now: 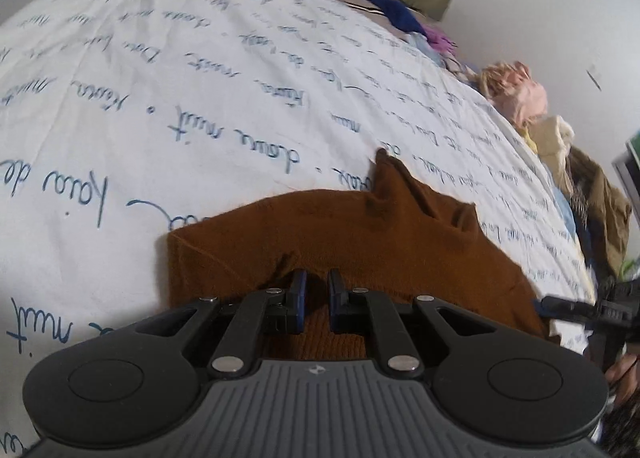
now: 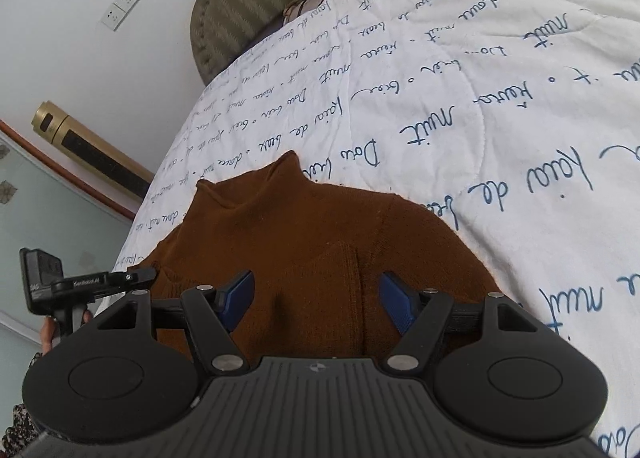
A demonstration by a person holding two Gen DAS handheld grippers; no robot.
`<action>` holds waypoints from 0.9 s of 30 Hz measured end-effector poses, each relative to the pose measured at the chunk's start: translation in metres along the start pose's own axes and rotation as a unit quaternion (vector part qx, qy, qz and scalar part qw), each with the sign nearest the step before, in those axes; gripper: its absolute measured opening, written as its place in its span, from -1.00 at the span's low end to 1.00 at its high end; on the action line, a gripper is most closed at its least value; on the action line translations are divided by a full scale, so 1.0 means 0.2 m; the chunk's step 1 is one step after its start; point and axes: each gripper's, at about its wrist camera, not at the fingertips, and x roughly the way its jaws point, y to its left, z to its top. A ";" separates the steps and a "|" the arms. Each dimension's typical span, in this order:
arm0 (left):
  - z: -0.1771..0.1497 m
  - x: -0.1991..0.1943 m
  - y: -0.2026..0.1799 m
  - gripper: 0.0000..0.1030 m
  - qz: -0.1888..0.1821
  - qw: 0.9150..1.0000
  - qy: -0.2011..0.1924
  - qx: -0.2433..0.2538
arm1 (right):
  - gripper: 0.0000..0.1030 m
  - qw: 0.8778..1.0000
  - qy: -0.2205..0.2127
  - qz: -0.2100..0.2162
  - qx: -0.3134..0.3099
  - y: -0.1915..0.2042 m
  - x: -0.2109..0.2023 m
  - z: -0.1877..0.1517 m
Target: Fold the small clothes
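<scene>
Two grippers are yours: the left gripper [image 1: 317,300] has its fingers nearly closed, pinching a fold of one brown sweater [image 1: 340,226], the right gripper [image 2: 317,304] spread wide above it, the sweater lying flat on one white script-printed quilt [image 1: 180,78].

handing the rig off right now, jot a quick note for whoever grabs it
Left gripper: jaws narrowed over the near edge of the brown sweater, a small gap left; whether it pinches cloth cannot be told.
Right gripper: open wide, above the sweater, holding nothing.
The sweater lies on the white quilt, partly folded, collar pointing away.
A pile of other clothes waits along the bed's far edge.
Left to do: finish folding the sweater, then the pile.
</scene>
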 end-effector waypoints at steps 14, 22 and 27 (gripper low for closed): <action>0.07 -0.10 -0.08 -0.34 0.059 0.996 0.019 0.069 | 0.36 1.000 -0.001 0.014 -0.009 0.06 0.00 0.00; 0.06 -0.09 -0.08 0.56 0.055 0.995 0.012 0.079 | 0.37 1.000 0.002 0.006 -0.009 0.07 -0.01 0.00; 0.06 -0.07 -0.14 0.49 0.037 0.995 0.024 0.093 | 0.37 1.000 0.000 0.006 -0.004 0.08 0.00 0.01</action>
